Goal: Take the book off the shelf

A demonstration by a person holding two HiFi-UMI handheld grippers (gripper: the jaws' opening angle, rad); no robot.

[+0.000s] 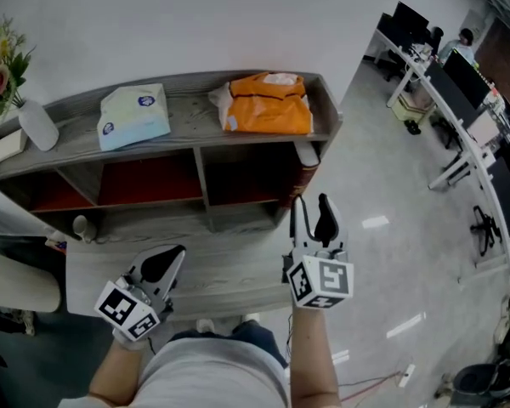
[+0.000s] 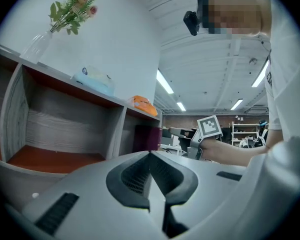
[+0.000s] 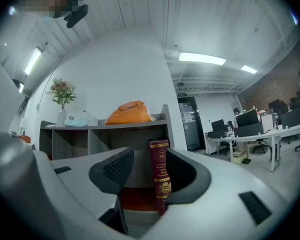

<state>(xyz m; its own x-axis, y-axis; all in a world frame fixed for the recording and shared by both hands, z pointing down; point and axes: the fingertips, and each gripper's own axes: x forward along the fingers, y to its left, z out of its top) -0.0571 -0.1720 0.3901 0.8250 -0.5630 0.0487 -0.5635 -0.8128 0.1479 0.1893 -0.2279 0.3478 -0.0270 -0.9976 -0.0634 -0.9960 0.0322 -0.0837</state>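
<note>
A maroon book with gold print stands upright at the right end of the grey shelf's lower compartment. My right gripper points level at it, jaws open. In the right gripper view the book shows in the gap of the right gripper, close to the right-hand pad, and neither pad presses on it. My left gripper hangs lower left over the grey board, jaws shut and empty. In the left gripper view the left gripper faces the open compartments, with the right gripper off to the right.
On the shelf top lie a pale blue tissue pack, an orange bag and a white vase with flowers. A small cup sits at the lower left. Office desks and chairs fill the far right across bare floor.
</note>
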